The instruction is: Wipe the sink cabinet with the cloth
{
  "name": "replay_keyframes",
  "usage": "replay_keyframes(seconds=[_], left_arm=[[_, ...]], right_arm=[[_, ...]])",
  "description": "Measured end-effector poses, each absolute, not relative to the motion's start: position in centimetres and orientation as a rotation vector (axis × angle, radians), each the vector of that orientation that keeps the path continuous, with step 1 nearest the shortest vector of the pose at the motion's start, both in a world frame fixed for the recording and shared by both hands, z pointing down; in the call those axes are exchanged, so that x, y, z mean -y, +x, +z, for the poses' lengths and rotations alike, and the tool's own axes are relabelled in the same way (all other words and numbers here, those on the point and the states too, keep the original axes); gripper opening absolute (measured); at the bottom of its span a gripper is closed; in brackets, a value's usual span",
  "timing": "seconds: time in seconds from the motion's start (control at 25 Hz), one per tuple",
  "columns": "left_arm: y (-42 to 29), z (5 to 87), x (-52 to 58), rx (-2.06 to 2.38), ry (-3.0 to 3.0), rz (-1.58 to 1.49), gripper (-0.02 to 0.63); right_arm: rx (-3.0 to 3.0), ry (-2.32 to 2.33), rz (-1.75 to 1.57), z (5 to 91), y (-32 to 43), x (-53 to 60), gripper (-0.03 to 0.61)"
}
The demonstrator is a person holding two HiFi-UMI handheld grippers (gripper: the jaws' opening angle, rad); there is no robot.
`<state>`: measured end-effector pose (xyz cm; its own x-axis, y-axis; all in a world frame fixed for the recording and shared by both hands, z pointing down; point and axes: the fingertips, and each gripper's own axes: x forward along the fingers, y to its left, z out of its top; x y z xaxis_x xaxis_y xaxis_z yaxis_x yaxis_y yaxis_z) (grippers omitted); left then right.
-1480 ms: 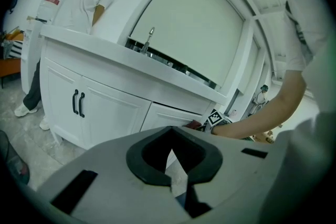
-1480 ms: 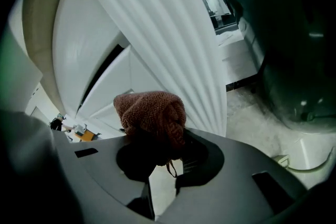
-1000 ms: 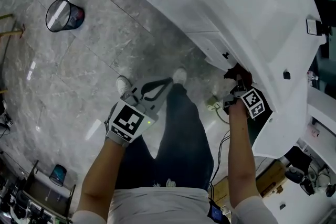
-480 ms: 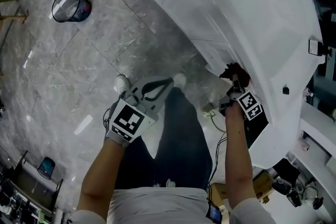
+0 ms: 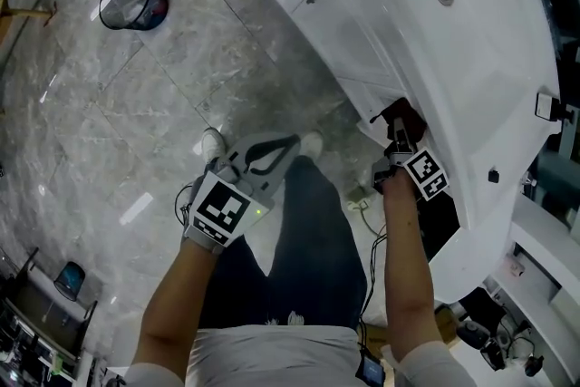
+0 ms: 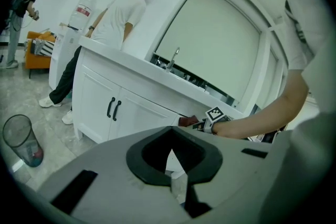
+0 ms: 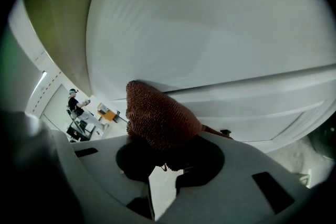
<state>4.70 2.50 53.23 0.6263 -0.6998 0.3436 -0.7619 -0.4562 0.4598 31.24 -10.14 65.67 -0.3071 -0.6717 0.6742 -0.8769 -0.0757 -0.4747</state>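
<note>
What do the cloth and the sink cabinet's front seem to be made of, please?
The cloth looks like reddish-brown microfibre or chenille: densely nubbed, matte. The cabinet front looks like white painted or lacquered board, smooth with a soft sheen; its core cannot be told.

Left arm bent, left gripper [image 5: 272, 152] close to body, jaws together, empty | right arm extended forward, right gripper [image 5: 400, 137] clamped on cloth [image 7: 157, 120]

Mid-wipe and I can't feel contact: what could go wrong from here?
1. The cloth is bunched in the right gripper, so the hard jaws may scrape the white cabinet front.
2. A small dark knob sits close beside the cloth; it could snag there.
3. A cable lies on the floor near the shoes, a possible trip.
</note>
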Motion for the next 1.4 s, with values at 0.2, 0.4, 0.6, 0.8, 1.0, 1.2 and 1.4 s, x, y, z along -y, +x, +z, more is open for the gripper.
replay_keyframes(seconds=[0.2,0.4,0.6,0.8,1.0,1.2,1.4], left_arm=[[3.7,53.5,-2.6,1.162,2.244,0.136,0.009],[3.0,53.7,-2.8,1.164,2.227,0.138,0.009],[3.5,54.2,-3.0,1.131,2.242,0.171,0.009],[3.6,55.2,-2.8,1.104,2.255,0.203,0.009],[4.2,56.0,-2.3,1.064,2.293,0.246,0.009],[4.7,57.0,-1.6,1.032,2.322,0.284,0.009],[5.1,57.7,-0.8,1.021,2.341,0.298,0.009]], right_arm=[[1.963,1.697,1.321,66.2,29.9,10.8,0.086],[1.935,1.722,1.392,67.1,28.3,8.8,0.086],[1.889,1.83,1.424,68.9,28.0,8.3,0.086],[1.835,2.03,1.438,70.4,30.3,10.1,0.086],[1.867,2.064,1.421,71.5,30.9,11.1,0.086],[1.89,2.082,1.454,73.0,31.2,11.1,0.086],[1.897,2.052,1.485,75.0,31.7,11.0,0.086]])
